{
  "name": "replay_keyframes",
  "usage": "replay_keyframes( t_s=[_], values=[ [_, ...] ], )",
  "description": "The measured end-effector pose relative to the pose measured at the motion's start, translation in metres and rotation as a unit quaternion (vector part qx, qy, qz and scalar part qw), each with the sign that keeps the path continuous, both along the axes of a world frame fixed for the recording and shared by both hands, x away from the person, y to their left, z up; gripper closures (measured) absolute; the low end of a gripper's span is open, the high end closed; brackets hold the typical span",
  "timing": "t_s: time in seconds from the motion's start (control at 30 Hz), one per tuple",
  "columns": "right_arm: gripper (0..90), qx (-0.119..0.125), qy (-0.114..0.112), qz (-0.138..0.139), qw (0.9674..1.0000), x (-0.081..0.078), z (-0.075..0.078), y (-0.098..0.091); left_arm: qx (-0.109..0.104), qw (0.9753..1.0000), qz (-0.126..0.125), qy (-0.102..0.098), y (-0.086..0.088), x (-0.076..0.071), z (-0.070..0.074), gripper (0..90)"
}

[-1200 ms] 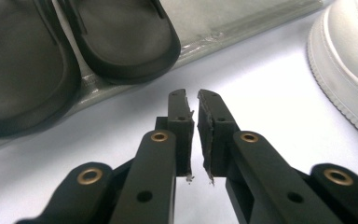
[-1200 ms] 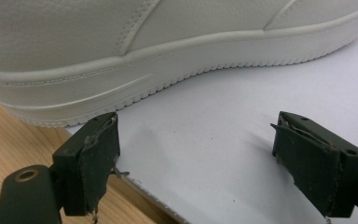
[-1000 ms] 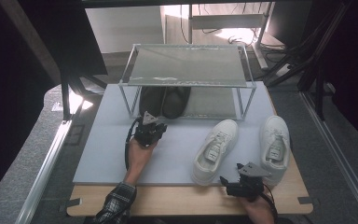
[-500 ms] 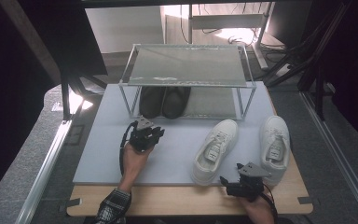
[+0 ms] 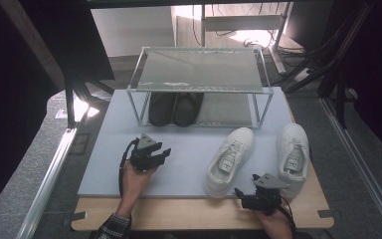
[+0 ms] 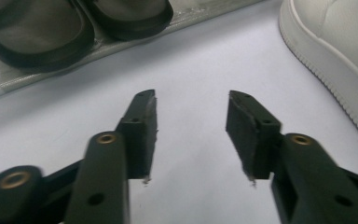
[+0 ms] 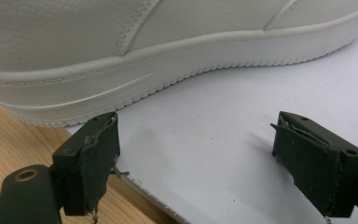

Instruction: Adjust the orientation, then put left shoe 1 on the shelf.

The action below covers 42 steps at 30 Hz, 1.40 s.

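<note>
Dark shoes (image 5: pixel 174 107): a pair, side by side under the wire shoe rack (image 5: pixel 199 69), upper centre of the high view; in the left gripper view their toes sit at the upper left.
Left tool (image 5: pixel 162 153): left of centre in the high view, over the pale mat (image 5: pixel 189 164), pointing toward the right of the frame. It has drawn back from the rack toward the lower part of the frame since a second ago. Its jaws have just been opening and stand partly apart with nothing between them.
What that means: the dark pair looks set down and let go, so the shelving of that pair seems done.
White shoes: the left white shoe (image 5: pixel 229 160) lies angled at centre right; the right white shoe (image 5: pixel 293 152) lies just right of it, apart, both on the mat in front of the rack.
Right tool (image 5: pixel 243 195): at the lower right by the wooden bench (image 5: pixel 179 219) edge, jaws wide apart and empty, just beside the sole of a white shoe, not touching it.
Likely next: the white pair, the nearest thing to both tools.
</note>
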State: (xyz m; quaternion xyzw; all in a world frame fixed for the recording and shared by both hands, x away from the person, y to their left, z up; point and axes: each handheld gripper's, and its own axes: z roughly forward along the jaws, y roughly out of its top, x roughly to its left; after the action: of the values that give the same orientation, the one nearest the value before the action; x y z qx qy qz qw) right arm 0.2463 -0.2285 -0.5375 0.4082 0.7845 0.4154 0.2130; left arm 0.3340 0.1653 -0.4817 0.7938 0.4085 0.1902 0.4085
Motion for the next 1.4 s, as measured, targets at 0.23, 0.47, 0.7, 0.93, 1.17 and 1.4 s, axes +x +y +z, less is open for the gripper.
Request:
replay_keyframes(
  t_s=[0.23,0.47,0.7,0.93,1.17,1.4],
  values=[
    [15.1,0.000,0.000,0.000,1.0000,0.000,0.000,0.000,-0.004,0.9999,-0.009,0.008,0.004,-0.016,-0.005,41.1],
    [15.1,0.000,0.000,-0.001,1.0000,0.000,0.000,0.000,0.001,1.0000,0.004,0.004,0.009,-0.031,-0.011,27.0],
    [15.2,0.000,0.000,-0.001,1.0000,0.000,0.000,0.000,0.019,0.9997,0.014,-0.001,0.011,-0.046,-0.020,14.4],
    [15.3,0.000,0.000,-0.002,1.0000,0.000,0.000,0.000,0.012,0.9997,0.018,0.007,0.017,-0.054,-0.033,14.2],
    [20.8,-0.003,0.009,-0.011,0.9999,0.000,0.004,0.002,0.017,0.9993,0.028,0.019,0.023,-0.057,-0.046,14.2],
    [29.9,0.020,0.020,-0.008,0.9996,-0.002,0.013,-0.004,0.015,0.9993,0.030,0.014,0.024,-0.058,-0.055,13.7]
  ],
)
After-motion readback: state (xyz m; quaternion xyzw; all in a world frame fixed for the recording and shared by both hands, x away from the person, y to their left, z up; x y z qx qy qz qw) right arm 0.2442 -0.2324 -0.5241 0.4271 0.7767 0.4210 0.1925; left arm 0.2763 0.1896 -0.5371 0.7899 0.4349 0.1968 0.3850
